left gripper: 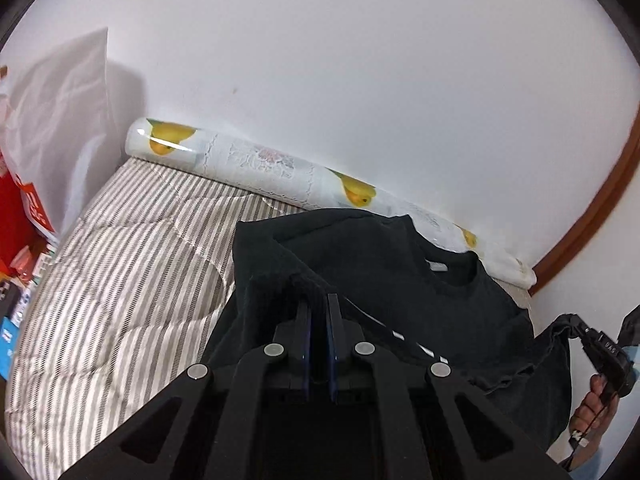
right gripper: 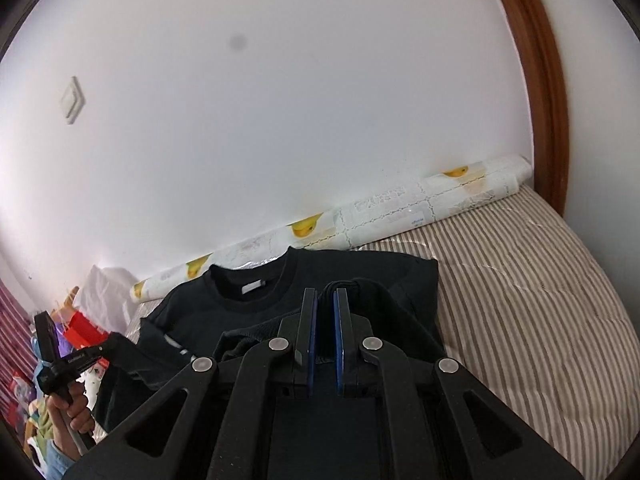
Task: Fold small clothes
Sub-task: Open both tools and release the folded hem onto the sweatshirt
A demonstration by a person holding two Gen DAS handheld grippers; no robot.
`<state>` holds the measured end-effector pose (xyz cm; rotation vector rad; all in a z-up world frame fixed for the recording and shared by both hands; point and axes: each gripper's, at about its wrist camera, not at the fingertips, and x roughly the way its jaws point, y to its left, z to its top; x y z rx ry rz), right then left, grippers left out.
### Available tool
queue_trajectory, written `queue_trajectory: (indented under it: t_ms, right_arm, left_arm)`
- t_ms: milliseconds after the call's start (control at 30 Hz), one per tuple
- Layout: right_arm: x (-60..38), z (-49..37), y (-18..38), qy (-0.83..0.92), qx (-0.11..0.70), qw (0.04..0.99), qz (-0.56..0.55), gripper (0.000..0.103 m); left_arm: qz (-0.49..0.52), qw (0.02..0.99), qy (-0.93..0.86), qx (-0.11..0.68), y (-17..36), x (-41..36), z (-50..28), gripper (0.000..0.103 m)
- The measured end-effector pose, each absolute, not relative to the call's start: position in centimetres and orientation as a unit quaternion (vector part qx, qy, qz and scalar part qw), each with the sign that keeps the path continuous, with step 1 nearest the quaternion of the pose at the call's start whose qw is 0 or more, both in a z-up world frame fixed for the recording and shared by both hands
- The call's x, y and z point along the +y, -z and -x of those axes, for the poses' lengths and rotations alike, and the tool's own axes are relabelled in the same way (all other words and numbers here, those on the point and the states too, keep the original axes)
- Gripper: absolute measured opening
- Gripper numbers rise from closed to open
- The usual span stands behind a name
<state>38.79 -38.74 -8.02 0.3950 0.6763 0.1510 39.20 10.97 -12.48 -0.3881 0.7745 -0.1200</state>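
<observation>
A black sweatshirt [left gripper: 400,272] lay on the striped bedcover [left gripper: 120,272], its collar toward the white wall [left gripper: 320,60] and a small white label showing inside the neckline. Along the foot of that wall lay a rolled sheet printed with yellow fruit [left gripper: 256,160], touching the far edge of the bedcover and just beyond the collar. The left gripper [left gripper: 319,304] had its 2 blue-faced fingers drawn almost together, and a ribbed fold of the sweatshirt's cloth was pinched between them, raised off the bedcover. The right gripper [right gripper: 325,300] stood likewise nearly closed, with a ribbed band of the same garment caught between its fingers and lifted above the body of the sweatshirt. In the left wrist view the right gripper appeared at the right edge, held in the person's right hand [left gripper: 596,404], dark cloth hanging from its tip. In the right wrist view the left gripper appeared at the lower left, held in the left hand [right gripper: 76,408], with cloth draped from it. The garment's body rested between the 2 tools, flat on the bedcover. A white plastic bag [left gripper: 60,120] and red packaging [left gripper: 24,204] stood at the bed's left end; a brown wooden frame [right gripper: 548,100] rose at the right end, and a light switch [right gripper: 72,100] sat on the wall
</observation>
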Motion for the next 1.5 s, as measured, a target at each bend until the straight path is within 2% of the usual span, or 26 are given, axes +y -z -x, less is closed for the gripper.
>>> queue_trajectory:
  t_ms: [133, 200, 233, 267, 300, 533, 733, 967, 1167, 1500]
  right_arm:
    - [-38.6, -41.4, 9.7, -0.056, 0.344, 0.919, -0.185, 0.008]
    - [-38.2, -42.2, 10.7, -0.045, 0.362, 0.915, -0.175, 0.022]
    - [-38.0, -42.5, 11.1, -0.041, 0.369, 0.913, -0.168, 0.028]
    - [-37.7, -42.5, 11.4, -0.042, 0.374, 0.913, -0.156, 0.036]
    - [-37.3, -42.2, 11.6, -0.046, 0.374, 0.915, -0.141, 0.038]
    - [-35.4, -39.0, 12.3, -0.044, 0.402, 0.913, -0.06, 0.04]
    - [-36.2, -33.4, 12.6, -0.035, 0.416, 0.905, -0.076, 0.04]
    - [-37.4, -26.9, 12.6, -0.018, 0.43, 0.898, -0.086, 0.048]
    - [-38.5, -21.9, 13.1, -0.009, 0.434, 0.895, -0.103, 0.064]
    - [-40.8, -20.3, 16.0, 0.0, 0.447, 0.875, -0.184, 0.065]
  left_arm:
    - [0.187, 0.898, 0.057, 0.393, 13.2, 10.8, -40.6, 0.011]
    - [0.176, 0.899, 0.058, 0.397, 13.3, 10.5, -40.8, 0.037]
    - [0.171, 0.901, 0.061, 0.393, 13.2, 10.4, -40.5, 0.043]
    - [0.169, 0.903, 0.064, 0.39, 13.1, 10.4, -40.3, 0.056]
    - [0.164, 0.905, 0.064, 0.387, 13.0, 10.3, -40.1, 0.063]
    - [0.116, 0.911, 0.05, 0.392, 12.3, 9.6, -37.4, 0.063]
    - [0.082, 0.918, 0.028, 0.386, 11.1, 9.9, -32.7, 0.063]
    - [0.079, 0.918, 0.015, 0.388, 11.0, 11.2, -27.2, 0.066]
    - [0.142, 0.9, 0.023, 0.411, 13.9, 13.9, -22.5, 0.068]
    - [0.251, 0.874, 0.06, 0.411, 17.7, 15.5, -21.8, 0.068]
